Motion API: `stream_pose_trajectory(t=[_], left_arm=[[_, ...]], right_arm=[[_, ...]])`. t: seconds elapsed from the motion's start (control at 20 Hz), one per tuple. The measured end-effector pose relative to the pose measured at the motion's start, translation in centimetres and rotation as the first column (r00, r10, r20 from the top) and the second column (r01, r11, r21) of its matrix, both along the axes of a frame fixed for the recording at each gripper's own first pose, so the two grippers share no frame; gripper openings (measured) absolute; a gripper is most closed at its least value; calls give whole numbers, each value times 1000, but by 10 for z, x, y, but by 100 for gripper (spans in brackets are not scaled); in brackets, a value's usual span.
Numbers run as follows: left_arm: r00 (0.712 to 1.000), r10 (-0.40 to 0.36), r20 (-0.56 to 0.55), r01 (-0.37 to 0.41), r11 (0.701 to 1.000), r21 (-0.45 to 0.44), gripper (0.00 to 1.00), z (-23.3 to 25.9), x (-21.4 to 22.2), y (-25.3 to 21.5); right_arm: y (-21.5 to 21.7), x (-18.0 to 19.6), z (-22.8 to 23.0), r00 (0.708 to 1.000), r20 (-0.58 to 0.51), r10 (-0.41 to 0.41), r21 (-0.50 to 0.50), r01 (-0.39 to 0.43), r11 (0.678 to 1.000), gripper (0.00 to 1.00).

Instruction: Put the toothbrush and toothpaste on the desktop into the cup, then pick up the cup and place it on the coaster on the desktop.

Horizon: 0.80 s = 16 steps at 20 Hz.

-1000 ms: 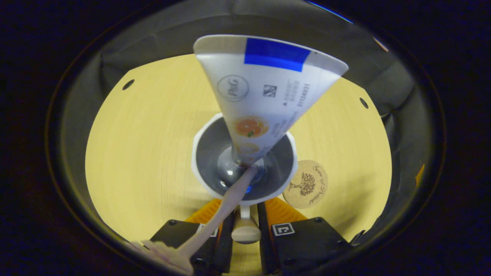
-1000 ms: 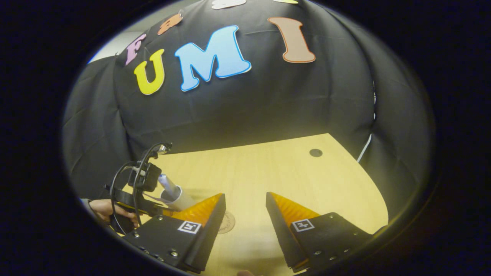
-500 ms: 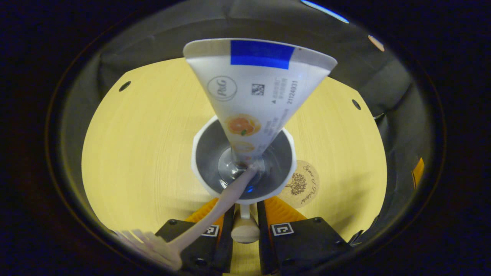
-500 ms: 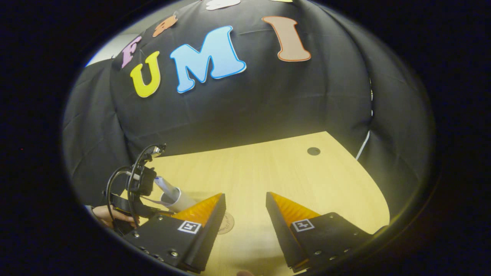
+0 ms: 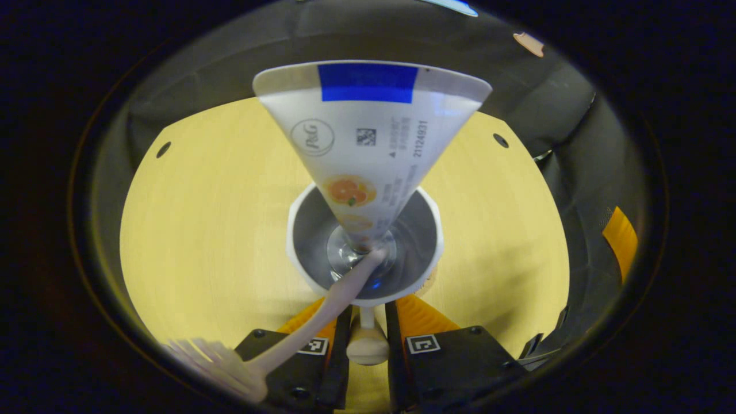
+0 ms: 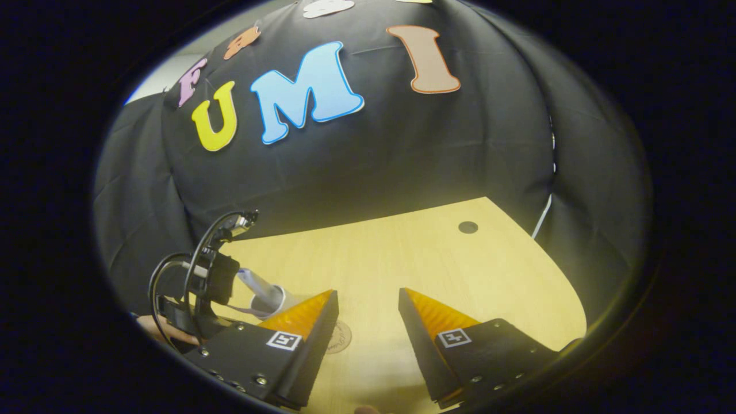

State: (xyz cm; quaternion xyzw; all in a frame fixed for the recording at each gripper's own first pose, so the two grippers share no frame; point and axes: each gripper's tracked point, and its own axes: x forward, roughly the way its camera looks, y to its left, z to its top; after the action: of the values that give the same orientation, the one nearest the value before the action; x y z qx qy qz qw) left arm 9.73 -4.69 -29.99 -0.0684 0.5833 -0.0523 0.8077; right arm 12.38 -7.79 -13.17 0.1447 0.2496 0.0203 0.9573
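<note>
In the left gripper view my left gripper (image 5: pixel 366 313) is shut on the handle (image 5: pixel 367 345) of the white cup (image 5: pixel 299 253), seen from above. A white toothpaste tube (image 5: pixel 368 132) stands in the cup, its wide crimped end toward the camera. A pale pink toothbrush (image 5: pixel 322 310) leans out to the lower left. Only a sliver of the round cork coaster (image 5: pixel 431 277) shows at the cup's right rim. In the right gripper view my right gripper (image 6: pixel 368 307) is open with nothing between its fingers, and the coaster (image 6: pixel 342 336) lies behind its left finger. The cup (image 6: pixel 270 298) hangs just left of it.
The pale wooden desktop (image 5: pixel 201 218) has small dark holes near its far corners (image 5: pixel 164 149) (image 5: pixel 500 140). Black cloth walls close it in. In the right gripper view a hand (image 6: pixel 150 326) holds the left gripper (image 6: pixel 198 282) at the far left.
In the left gripper view the coaster has slid from beside the cup's right rim to almost fully behind the cup. The cup, still held, has shifted toward the coaster. The right gripper has hardly moved.
</note>
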Motion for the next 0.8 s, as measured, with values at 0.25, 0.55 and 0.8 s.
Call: stream_pose_trajectory(t=[0.25, 0.55, 0.8], left_arm=[[998, -58, -27, 59, 998, 7, 34, -11, -10, -25], [995, -90, -41, 92, 995, 49, 34, -19, -11, -33], [994, -104, -45, 108, 990, 89, 34, -20, -13, -34]], right_arm=[[-9, -7, -4, 1000, -12, -20, 7, 20, 1000, 70], [-19, -12, -7, 999, -21, -41, 11, 41, 999, 70], [-15, -16, -6, 1000, -20, -22, 7, 22, 1000, 70]])
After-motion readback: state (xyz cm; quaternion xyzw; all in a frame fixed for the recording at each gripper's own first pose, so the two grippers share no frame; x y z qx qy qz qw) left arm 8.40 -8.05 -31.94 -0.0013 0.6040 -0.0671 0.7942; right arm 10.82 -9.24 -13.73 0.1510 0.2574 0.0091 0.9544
